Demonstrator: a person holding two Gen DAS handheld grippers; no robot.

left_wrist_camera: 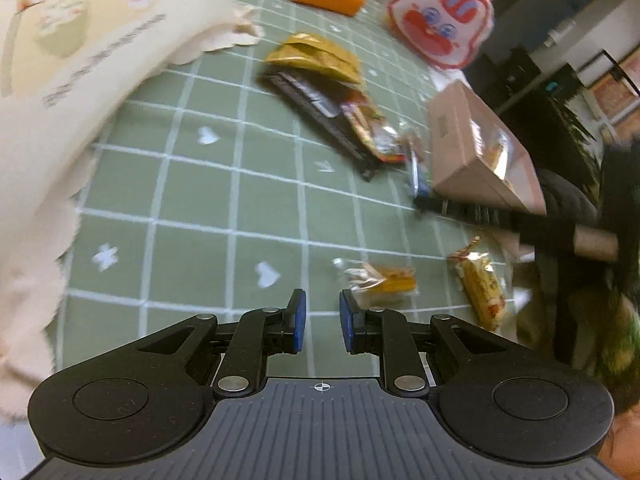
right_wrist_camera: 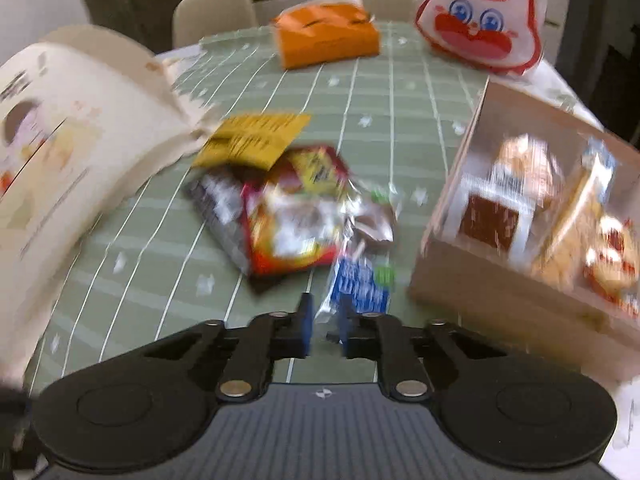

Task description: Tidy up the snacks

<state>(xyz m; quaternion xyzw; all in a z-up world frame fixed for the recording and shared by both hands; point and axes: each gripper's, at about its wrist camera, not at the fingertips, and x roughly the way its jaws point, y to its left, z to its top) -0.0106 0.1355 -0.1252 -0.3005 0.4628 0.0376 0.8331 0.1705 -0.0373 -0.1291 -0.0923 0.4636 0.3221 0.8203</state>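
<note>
Green checked tabletop holds scattered snacks. Right hand-held gripper clamps the blue packet; left hand-held gripper hangs nearly together, empty. Next, I'd judge, into the wooden box.

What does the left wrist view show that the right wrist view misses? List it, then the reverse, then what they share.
Left wrist only: two small yellow packets on the cloth beside the left gripper, which is open and empty.
Right wrist only: the right gripper shut on a blue packet, seen close up.
Both: the green checked tablecloth, the orange box, the rabbit-face bag, the wooden box and the central packet pile.
</note>
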